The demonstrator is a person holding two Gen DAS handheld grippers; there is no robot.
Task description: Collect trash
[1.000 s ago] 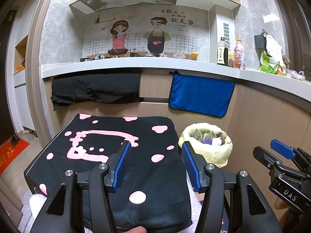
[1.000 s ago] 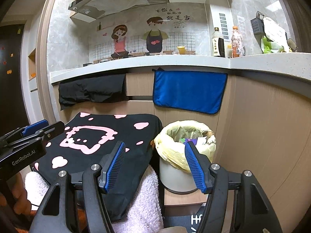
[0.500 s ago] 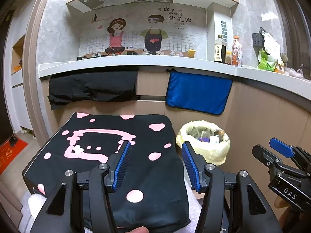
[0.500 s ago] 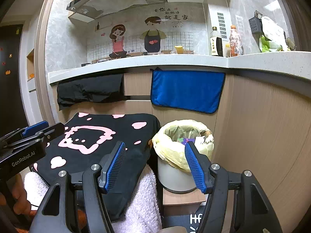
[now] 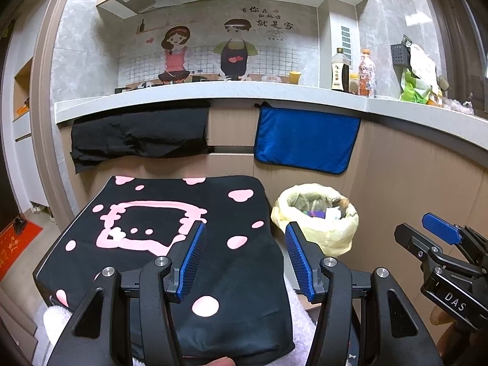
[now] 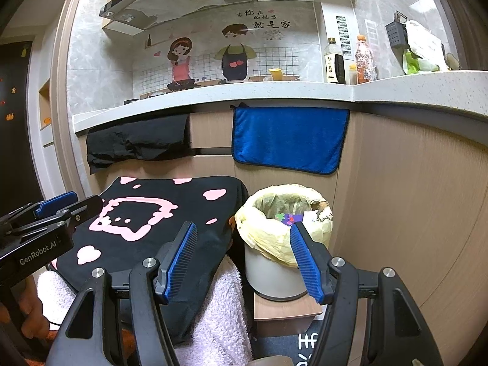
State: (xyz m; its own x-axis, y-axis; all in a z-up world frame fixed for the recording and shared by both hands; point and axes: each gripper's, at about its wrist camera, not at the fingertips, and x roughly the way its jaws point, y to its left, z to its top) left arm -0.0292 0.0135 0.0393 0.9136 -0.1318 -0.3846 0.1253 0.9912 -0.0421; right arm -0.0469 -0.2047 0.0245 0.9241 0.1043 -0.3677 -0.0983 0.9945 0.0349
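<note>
Seemingly half-full, yellow-lined trash bin (image 6: 274,262)

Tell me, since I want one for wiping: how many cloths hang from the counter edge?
2: a black cloth on the left and a blue towel to its right, above the lined trash bin. Others may hang out of view.

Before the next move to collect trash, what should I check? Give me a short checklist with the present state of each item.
1. Left gripper jaws open with nothing between them: ok.
2. Right gripper jaws open with nothing between them: ok.
3. Trash bin upright, yellow bag folded over its rim: ok.
4. Room left in the bin: cannot tell; wrappers already lie inside.
5. Loose trash to pick up in view: not ok; none shows on the black cloth with pink prints.
6. The two grippers apart from each other: ok.
</note>
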